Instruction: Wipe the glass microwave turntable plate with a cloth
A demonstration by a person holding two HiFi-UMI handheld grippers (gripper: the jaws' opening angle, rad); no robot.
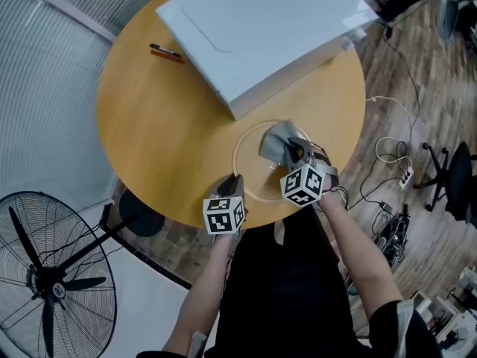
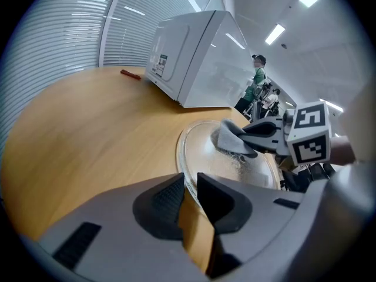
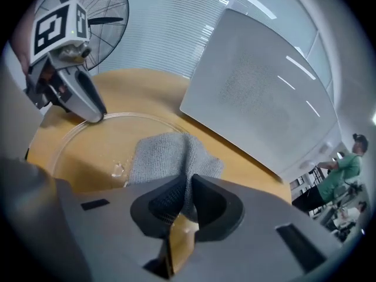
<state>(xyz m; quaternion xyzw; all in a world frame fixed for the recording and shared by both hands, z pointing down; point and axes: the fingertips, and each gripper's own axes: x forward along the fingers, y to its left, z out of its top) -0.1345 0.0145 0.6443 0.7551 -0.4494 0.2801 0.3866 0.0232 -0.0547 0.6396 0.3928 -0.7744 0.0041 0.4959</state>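
Observation:
The round glass turntable plate (image 1: 241, 157) lies on the wooden table near its front edge. My left gripper (image 1: 234, 183) is shut on the plate's near-left rim; in the left gripper view the jaws (image 2: 189, 188) pinch the edge of the glass plate (image 2: 202, 151). My right gripper (image 1: 293, 154) is shut on a grey cloth (image 1: 277, 143) that rests on the plate's far right part. In the right gripper view the cloth (image 3: 167, 156) bunches out from the gripper (image 3: 187, 185) onto the plate (image 3: 82, 151), and a few droplets (image 3: 119, 169) lie left of it.
A white microwave (image 1: 261, 28) stands at the back of the round table (image 1: 164, 133), with a red-and-black pen (image 1: 165, 52) to its left. A floor fan (image 1: 45, 274) stands at lower left; cables and an office chair (image 1: 451, 177) are at right. A person (image 2: 257, 81) stands far off.

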